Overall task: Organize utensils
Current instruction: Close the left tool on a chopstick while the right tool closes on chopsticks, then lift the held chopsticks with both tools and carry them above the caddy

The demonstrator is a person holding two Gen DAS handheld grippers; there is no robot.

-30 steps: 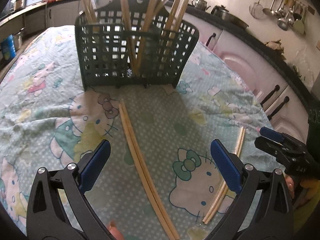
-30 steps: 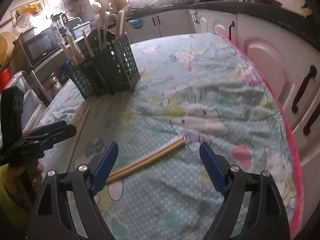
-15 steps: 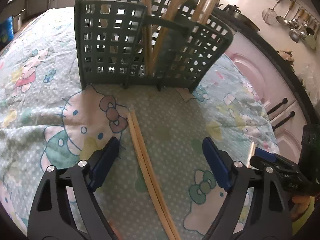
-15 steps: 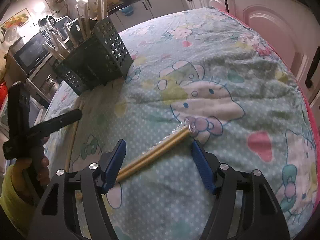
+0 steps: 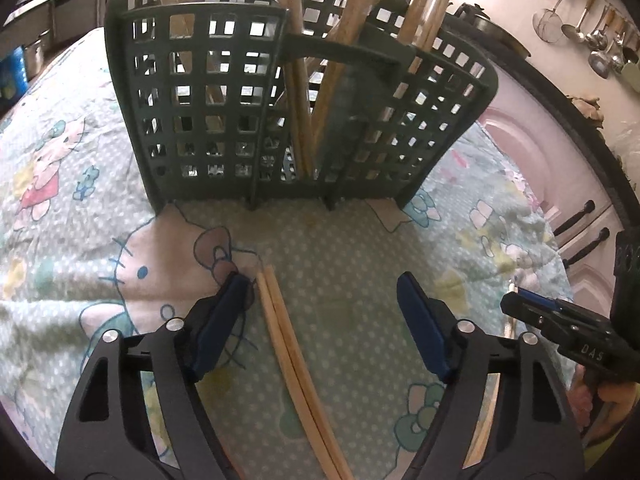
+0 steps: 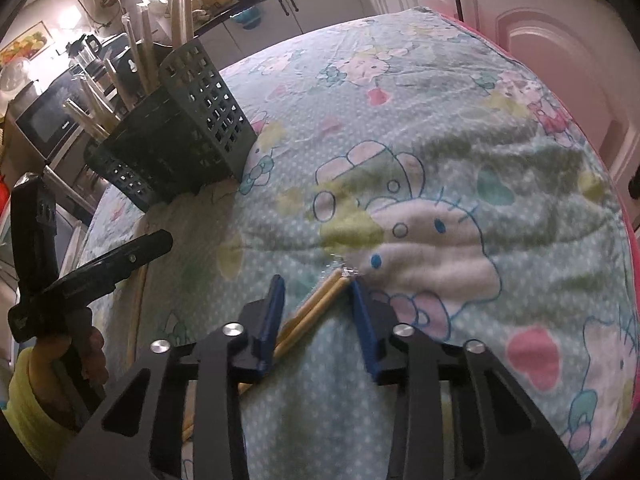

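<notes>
A pair of bare wooden chopsticks (image 5: 280,320) lies on the cartoon-print cloth (image 5: 100,220), pointing at a dark green mesh utensil basket (image 5: 208,112) that holds several upright chopsticks. My left gripper (image 5: 322,280) straddles the near pair. Its jaws are closing and the sticks sit close to the left pad, untouched. A second pair of chopsticks (image 6: 316,306) in a clear wrapper lies slantwise between the fingers of my right gripper (image 6: 314,284). Those jaws are also closing and stand narrow, with the right fingertip at the pair's end. The basket (image 6: 192,128) shows at the far left there.
Pink-white cabinet doors with black handles (image 5: 576,216) run along the table's right side. Ladles and strainers (image 5: 592,36) hang on the wall. A microwave (image 6: 44,128) stands beyond the basket. The cloth's pink edge (image 6: 628,216) marks the table's right rim. A hand in a yellow sleeve (image 6: 24,392) holds the left gripper.
Both grippers have come forward and lower over their chopstick pairs. Both sets of jaws have narrowed, the right far more. The basket looms larger in the left wrist view.
</notes>
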